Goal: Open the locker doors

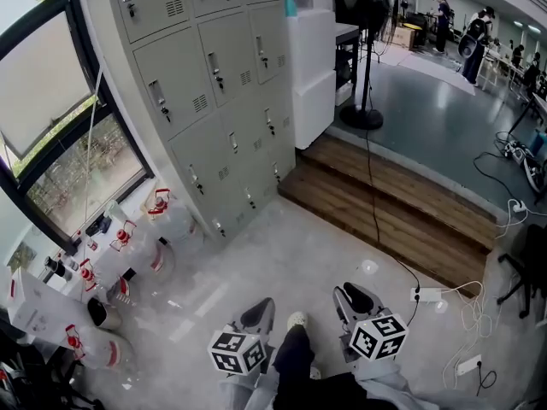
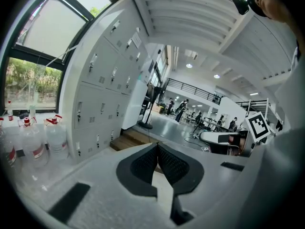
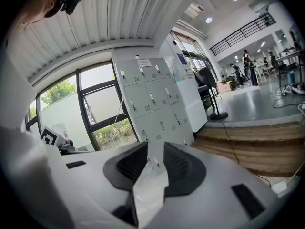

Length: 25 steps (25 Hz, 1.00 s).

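The grey lockers [image 1: 214, 84] stand against the wall by the window, all doors closed, each with a small key lock. They also show as lockers [image 2: 100, 109] in the left gripper view and lockers [image 3: 152, 104] in the right gripper view. My left gripper [image 1: 259, 313] is held low over the floor, well short of them. Its jaws meet at the tips, so the left gripper [image 2: 157, 148] is shut on nothing. My right gripper [image 1: 350, 297] hovers beside it. The right gripper [image 3: 155, 150] is open, its jaws a gap apart with nothing between.
Several red-capped water bottles [image 1: 162, 220] crowd the floor under the window [image 1: 60, 118]. A wooden step [image 1: 385, 203] rises right of the lockers, with a white cabinet [image 1: 312, 67] and a fan stand [image 1: 363, 114] on the platform. A power strip [image 1: 427, 295] and cables lie at right.
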Each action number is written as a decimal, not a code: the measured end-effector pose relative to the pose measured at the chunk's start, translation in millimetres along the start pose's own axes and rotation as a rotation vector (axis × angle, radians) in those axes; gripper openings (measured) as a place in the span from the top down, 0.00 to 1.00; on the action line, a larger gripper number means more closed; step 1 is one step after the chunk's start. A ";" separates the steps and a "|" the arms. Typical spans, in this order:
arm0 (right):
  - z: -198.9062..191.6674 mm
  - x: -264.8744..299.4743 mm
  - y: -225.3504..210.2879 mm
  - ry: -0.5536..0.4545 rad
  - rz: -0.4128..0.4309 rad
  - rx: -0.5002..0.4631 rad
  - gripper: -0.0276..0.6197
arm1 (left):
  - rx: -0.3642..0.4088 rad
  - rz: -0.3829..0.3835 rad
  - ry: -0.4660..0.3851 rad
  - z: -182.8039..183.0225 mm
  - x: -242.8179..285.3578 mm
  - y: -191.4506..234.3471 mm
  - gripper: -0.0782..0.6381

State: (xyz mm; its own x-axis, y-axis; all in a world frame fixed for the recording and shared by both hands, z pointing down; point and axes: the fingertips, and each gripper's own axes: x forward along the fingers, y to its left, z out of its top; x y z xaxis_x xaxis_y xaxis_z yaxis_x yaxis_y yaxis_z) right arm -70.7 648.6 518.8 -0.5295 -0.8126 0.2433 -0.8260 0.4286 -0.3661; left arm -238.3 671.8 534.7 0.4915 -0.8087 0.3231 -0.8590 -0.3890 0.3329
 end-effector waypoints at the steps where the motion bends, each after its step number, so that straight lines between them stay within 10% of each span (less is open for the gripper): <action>1: 6.3 7.0 -1.7 -0.005 0.001 -0.002 0.82 | -0.003 0.000 0.000 4.0 6.2 3.6 0.88; 25: 122.3 202.3 -82.6 -0.040 -0.023 -0.008 0.82 | 0.017 -0.013 -0.005 136.6 183.5 106.3 0.88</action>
State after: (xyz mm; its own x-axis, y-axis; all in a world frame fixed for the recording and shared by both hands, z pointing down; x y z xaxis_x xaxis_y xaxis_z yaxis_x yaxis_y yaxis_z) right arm -86.0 400.6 488.4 -0.5026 -0.8372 0.2157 -0.8393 0.4127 -0.3539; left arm -259.0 421.8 508.4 0.5016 -0.8059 0.3145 -0.8551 -0.4068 0.3214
